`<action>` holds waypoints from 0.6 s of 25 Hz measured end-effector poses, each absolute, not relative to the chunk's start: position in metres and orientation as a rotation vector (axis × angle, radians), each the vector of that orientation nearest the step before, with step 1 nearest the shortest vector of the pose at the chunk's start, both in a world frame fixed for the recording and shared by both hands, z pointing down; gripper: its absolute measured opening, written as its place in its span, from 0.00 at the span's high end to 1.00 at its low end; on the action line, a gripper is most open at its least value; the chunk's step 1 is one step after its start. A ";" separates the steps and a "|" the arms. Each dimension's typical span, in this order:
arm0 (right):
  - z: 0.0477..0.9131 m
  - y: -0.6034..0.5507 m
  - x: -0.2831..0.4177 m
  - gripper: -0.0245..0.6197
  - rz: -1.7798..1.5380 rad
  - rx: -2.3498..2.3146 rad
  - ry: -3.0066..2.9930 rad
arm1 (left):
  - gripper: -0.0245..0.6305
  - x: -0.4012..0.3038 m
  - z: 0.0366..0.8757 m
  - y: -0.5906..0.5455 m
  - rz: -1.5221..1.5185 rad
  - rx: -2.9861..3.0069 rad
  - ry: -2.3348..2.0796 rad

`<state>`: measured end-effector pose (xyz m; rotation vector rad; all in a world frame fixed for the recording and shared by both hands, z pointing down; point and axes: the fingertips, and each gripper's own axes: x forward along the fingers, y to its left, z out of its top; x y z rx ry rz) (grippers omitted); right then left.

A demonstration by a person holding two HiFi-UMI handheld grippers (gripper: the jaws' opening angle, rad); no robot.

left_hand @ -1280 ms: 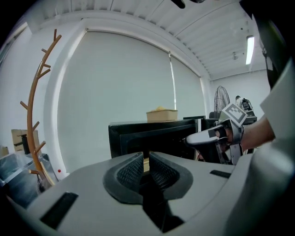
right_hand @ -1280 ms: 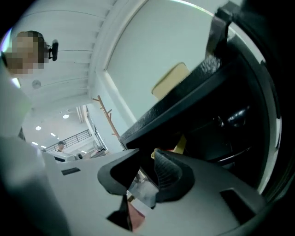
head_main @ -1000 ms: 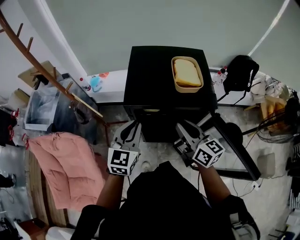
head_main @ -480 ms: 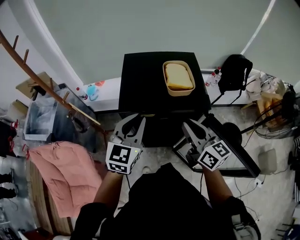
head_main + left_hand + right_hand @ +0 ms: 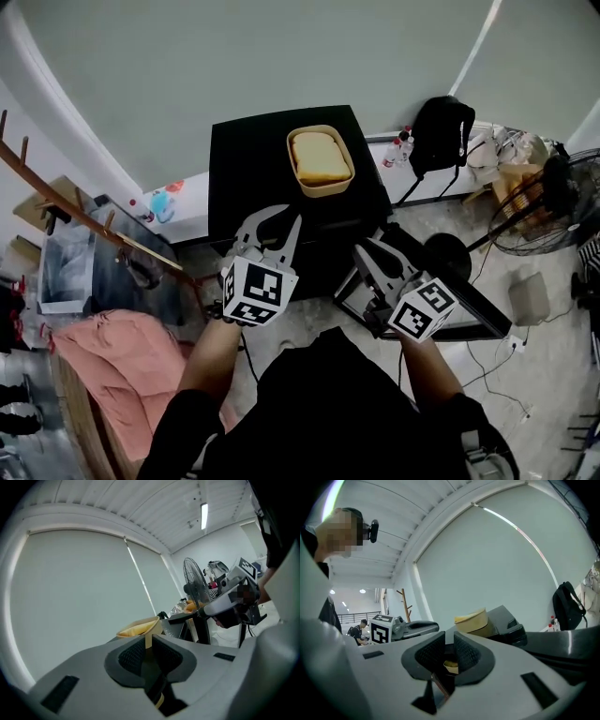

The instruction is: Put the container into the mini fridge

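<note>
A tan container point(image 5: 320, 159) with a yellow content stands on top of the black mini fridge point(image 5: 248, 159), toward its right side. The fridge door point(image 5: 450, 286) hangs open to the right. My left gripper point(image 5: 281, 223) is at the fridge's front edge, below and left of the container, its jaws almost together with nothing between them. My right gripper point(image 5: 367, 253) hovers by the open door, and its jaws have just been closing on nothing. In the left gripper view the container point(image 5: 138, 627) shows just beyond the pads. In the right gripper view the container point(image 5: 471, 619) sits ahead.
A black backpack point(image 5: 441, 131) and small bottles point(image 5: 398, 145) stand right of the fridge. A floor fan point(image 5: 548, 202) is at the far right. At the left are a wooden coat rack point(image 5: 84, 216) and a pink cloth point(image 5: 112, 361). Cables lie on the floor point(image 5: 506, 347).
Both grippers have risen toward the fridge top. The left one moved more, rolling as it came up to the fridge's front edge. The right jaws have narrowed.
</note>
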<state>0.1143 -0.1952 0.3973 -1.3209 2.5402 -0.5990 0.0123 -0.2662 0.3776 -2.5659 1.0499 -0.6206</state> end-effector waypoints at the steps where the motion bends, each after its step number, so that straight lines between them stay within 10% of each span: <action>1: 0.397 -0.194 0.117 0.84 -0.595 -1.332 2.538 | 0.88 0.020 0.378 -0.269 -0.634 -2.557 1.023; 15: 0.397 -0.179 0.138 0.85 -0.694 -1.331 2.398 | 0.81 0.068 0.395 -0.307 -0.916 -2.126 0.800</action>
